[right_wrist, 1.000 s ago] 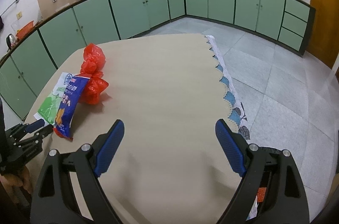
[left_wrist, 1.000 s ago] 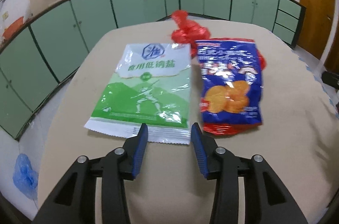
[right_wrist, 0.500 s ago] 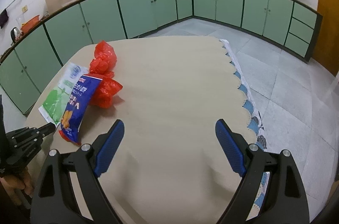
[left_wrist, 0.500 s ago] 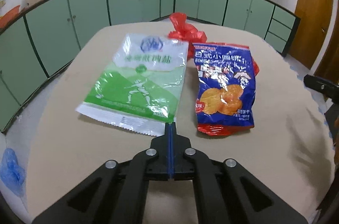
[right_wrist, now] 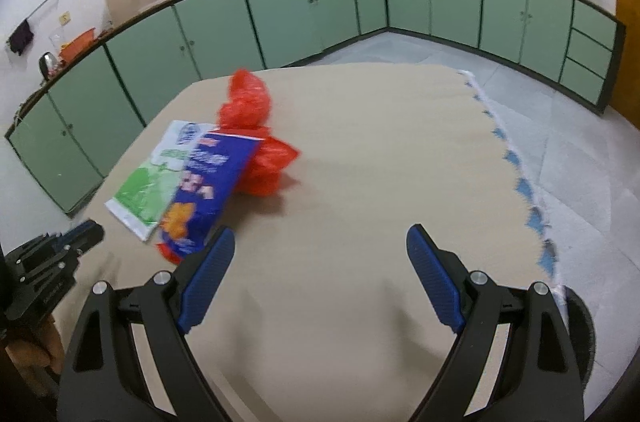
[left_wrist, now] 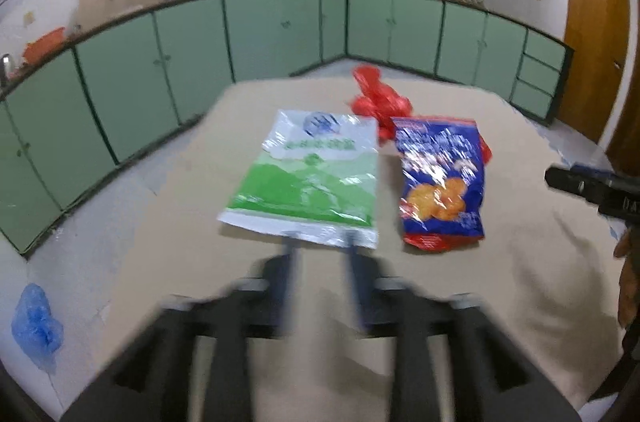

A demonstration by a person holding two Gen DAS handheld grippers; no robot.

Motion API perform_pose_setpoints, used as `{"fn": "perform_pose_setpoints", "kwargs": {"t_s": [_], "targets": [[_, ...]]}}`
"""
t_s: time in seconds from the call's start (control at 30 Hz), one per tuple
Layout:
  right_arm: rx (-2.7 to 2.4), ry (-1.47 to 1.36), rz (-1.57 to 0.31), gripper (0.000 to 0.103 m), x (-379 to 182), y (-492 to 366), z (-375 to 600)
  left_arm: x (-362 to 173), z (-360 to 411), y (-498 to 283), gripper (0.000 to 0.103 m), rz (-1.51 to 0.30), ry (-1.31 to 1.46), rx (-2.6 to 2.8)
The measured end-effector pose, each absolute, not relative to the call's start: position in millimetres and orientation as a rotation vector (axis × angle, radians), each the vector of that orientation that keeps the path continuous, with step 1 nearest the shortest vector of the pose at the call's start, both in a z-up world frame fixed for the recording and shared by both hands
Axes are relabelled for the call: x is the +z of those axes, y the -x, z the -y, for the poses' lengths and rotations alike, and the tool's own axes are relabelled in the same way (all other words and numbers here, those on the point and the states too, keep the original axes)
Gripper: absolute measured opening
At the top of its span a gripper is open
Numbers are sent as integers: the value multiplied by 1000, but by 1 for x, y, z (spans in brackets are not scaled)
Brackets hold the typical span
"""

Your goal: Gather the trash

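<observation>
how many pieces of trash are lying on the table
3. The green and white packet lies on the left, the blue snack bag beside it on the right, and the crumpled red plastic bag behind both, partly under the blue one. Nothing else shows; something underneath could be hidden.

Left claw (left_wrist: 320, 242) motion-blurred, red bag (left_wrist: 378, 98) partly hidden — packet print unreadable

Left gripper (left_wrist: 320, 246) jaws opening, empty; right gripper (right_wrist: 320, 254) jaws wide.

Two wrist fisheye views, both angled down over the table (left_wrist: 168, 222).
Left view faces the green-and-white packet (left_wrist: 308, 178) from close by; right view looks from farther right; both share the packets and cabinets (right_wrist: 280, 18).
</observation>
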State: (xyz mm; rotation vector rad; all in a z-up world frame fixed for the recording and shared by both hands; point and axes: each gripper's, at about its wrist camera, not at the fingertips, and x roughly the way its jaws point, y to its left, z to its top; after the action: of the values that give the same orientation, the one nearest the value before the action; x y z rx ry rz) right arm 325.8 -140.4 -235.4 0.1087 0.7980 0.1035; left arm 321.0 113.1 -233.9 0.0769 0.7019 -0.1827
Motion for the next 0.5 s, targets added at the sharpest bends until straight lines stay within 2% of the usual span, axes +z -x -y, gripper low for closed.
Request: {"fn": "perform_pose_setpoints", "kwargs": {"t_s": [0.07, 0.27, 0.5], "targets": [[118, -94, -796, 85, -235, -326, 127, -229, -121, -317, 56, -666, -70, -168], [125, -88, -800, 85, -235, -331, 108, -230, -143, -317, 56, -669, -72, -151], [127, -70, -811, 85, -241, -341, 83, -230, -204, -311, 56, -657, -55, -77]]}}
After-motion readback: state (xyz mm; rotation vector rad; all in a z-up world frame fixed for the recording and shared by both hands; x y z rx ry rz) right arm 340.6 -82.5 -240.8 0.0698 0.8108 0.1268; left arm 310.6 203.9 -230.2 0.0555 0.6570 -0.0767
